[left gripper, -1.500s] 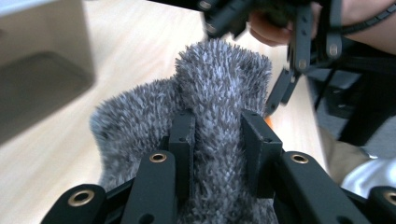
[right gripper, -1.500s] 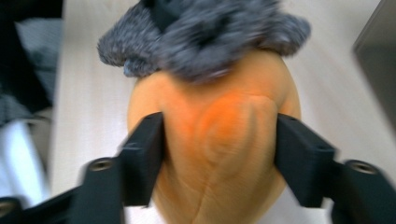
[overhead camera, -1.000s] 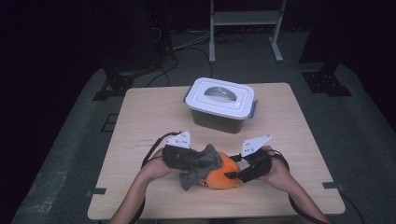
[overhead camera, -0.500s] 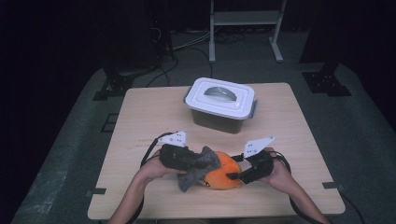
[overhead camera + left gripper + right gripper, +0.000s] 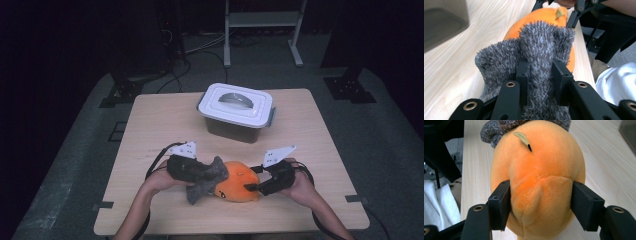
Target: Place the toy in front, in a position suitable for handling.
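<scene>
Two grippers meet over one soft toy near the front edge of the table [image 5: 150,125]. The left gripper [image 5: 541,75] has its jaws pinched tight on a fold of fuzzy grey cloth [image 5: 536,50], which drapes over one end of an orange plush pumpkin [image 5: 239,180]. The right gripper [image 5: 541,202] straddles the other end of the pumpkin, its jaws wide and set against the plush on both sides; they have just been closing a little, with the toy between them. From where I stand, the risk is in the pull. If the left hand [image 5: 160,181] drags the cloth while the right hold is this shallow, the rounded plush could squirm out sideways, or the whole toy could slide toward the table's near edge and drop. The cloth could also slip free, since only a narrow ridge of it is clamped. A lidded white container [image 5: 236,111] sits farther back, well apart from the work. No brand, label or readable writing shows on the toy, the cloth or the container.
</scene>
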Available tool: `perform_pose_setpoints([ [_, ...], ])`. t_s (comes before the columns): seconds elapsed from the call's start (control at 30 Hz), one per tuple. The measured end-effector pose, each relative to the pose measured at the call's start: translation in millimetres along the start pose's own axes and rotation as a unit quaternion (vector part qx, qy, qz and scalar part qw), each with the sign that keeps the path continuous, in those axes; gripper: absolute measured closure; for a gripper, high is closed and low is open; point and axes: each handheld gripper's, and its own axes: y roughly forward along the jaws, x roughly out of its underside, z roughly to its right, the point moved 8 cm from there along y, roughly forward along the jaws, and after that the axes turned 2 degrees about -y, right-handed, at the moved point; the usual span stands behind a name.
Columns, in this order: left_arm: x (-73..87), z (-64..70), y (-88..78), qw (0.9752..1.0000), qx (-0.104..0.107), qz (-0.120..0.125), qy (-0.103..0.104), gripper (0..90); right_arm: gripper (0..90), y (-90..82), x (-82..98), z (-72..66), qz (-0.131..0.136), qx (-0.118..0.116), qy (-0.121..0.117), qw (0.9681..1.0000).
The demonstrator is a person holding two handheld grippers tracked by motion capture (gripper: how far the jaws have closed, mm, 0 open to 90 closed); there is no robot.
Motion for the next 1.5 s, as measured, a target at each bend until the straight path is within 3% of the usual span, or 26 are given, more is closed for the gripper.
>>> perform_pose_setpoints([
  [0.1, -4.4, 2.2, 1.9, 0.9999, 0.004, 0.013, -0.001, 70.4, 36.4, -0.6, 1.2, 1.6, 0.0, 0.001, 0.013, 0.9999],
  [0.3, -26.1, 19.2, 11.0, 0.9983, 0.024, 0.05, 0.019, 70.1, 36.7, 0.3, 0.5, -0.4, -0.003, 0.006, 0.0, 1.0],
  [0.5, -19.1, 11.6, 11.6, 0.9994, 0.003, 0.032, 0.016, 70.2, 36.6, -0.2, 2.4, 1.1, -0.003, 0.007, -0.007, 0.9999],
  [0.7, -2.0, -5.7, 4.3, 0.9998, -0.01, 0.019, -0.005, 70.0, 36.7, 0.7, 1.5, -0.8, -0.006, 0.011, -0.015, 0.9998],
  [0.8, -4.8, -3.8, 3.3, 0.9996, -0.009, 0.026, -0.008, 70.0, 36.7, 0.8, 0.6, -2.1, -0.011, 0.014, -0.019, 0.9997],
  [0.9, -18.6, 7.9, 3.1, 0.9987, 0.008, 0.048, 0.015, 70.1, 36.7, 0.6, -0.6, -4.2, -0.019, 0.021, -0.027, 0.9992],
  [1.0, -35.4, 25.8, 8.0, 0.9963, 0.029, 0.067, 0.045, 70.0, 35.6, 3.1, -4.7, -10.2, -0.018, 0.022, -0.043, 0.9987],
  [1.1, -37.6, 33.1, 17.6, 0.9967, 0.025, 0.041, 0.065, 69.9, 32.0, 5.7, -9.5, -15.6, -0.024, 0.03, -0.061, 0.9974],
  [1.3, -23.2, 20.5, 12.0, 0.9988, 0.02, 0.027, 0.036, 70.0, 27.2, 0.5, -7.0, -9.6, -0.022, 0.021, -0.035, 0.9989],
  [1.43, -18.2, 15.9, 7.7, 0.9989, 0.028, 0.029, 0.023, 69.8, 28.2, 0.0, -2.1, -5.5, -0.018, 0.003, -0.015, 0.9997],
  [1.5, -19.7, 16.2, 8.4, 0.999, 0.026, 0.028, 0.023, 69.8, 32.1, 4.0, -1.2, -6.8, -0.026, 0.004, -0.016, 0.9995],
])
